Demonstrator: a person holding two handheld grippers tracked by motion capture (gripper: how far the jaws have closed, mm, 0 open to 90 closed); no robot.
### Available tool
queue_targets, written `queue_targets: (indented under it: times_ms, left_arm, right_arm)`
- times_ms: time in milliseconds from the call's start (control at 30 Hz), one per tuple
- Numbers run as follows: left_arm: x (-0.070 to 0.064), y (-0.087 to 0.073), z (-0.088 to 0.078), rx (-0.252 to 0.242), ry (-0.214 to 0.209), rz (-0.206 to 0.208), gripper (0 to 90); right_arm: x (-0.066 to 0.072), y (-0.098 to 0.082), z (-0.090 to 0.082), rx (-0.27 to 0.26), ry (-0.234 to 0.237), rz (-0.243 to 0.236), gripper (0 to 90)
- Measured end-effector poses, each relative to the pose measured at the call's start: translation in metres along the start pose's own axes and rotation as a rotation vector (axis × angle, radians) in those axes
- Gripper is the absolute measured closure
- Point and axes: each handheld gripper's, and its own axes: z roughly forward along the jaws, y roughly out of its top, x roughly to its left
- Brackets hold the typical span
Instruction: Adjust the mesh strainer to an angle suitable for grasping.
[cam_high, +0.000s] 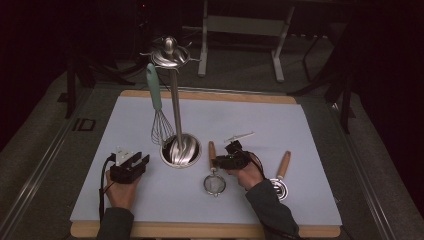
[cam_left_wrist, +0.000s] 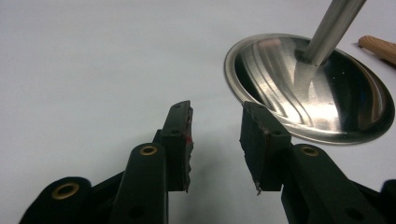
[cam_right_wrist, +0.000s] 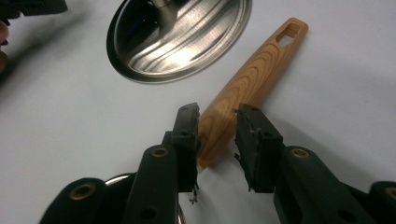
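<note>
right gripper sat over the strainer, its fingers straddling the wooden handle near the mesh end. left pad looked to be touching the wood, right pad stood just off it, so not a pinch yet as far as i could tell. i judged the low grip was chosen so the free end, with its hanging slot, stayed clear for a hook.

left gripper rested on the counter just left of the stand's base, fingers spread, nothing between them. i read it as parked there to steady the stand if needed.

whisk hung from the stand's top ring, wires down over the dish, which fits a job of hanging utensils.

count: one stand, one whisk hung, one strainer under the right gripper, one more wooden-handled utensil flat at the right, one small metal piece behind the right hand, kind unclear. two grippers.
</note>
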Motion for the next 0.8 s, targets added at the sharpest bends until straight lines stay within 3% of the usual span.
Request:
queue_targets:
  times_ms: [133, 467, 667, 800]
  left_arm:
    - [-0.001, 0.0, 0.0, 0.002, 0.002, 0.011, 64.1]
    - [-0.003, 0.0, 0.001, 0.009, 0.005, 0.029, 64.3]
    - [-0.004, 0.0, 0.001, 0.012, 0.008, 0.033, 64.3]
    - [-0.004, 0.0, 0.002, 0.017, 0.009, 0.039, 64.3]
  right_arm:
    - [0.003, 0.004, 0.005, 0.018, 0.019, 0.018, 68.5]
    - [0.009, 0.015, 0.015, 0.067, 0.001, 0.024, 63.0]
    - [0.006, 0.018, 0.018, 0.099, 0.01, 0.067, 59.1]
    - [0.011, 0.022, 0.022, 0.118, 0.022, 0.054, 61.2]
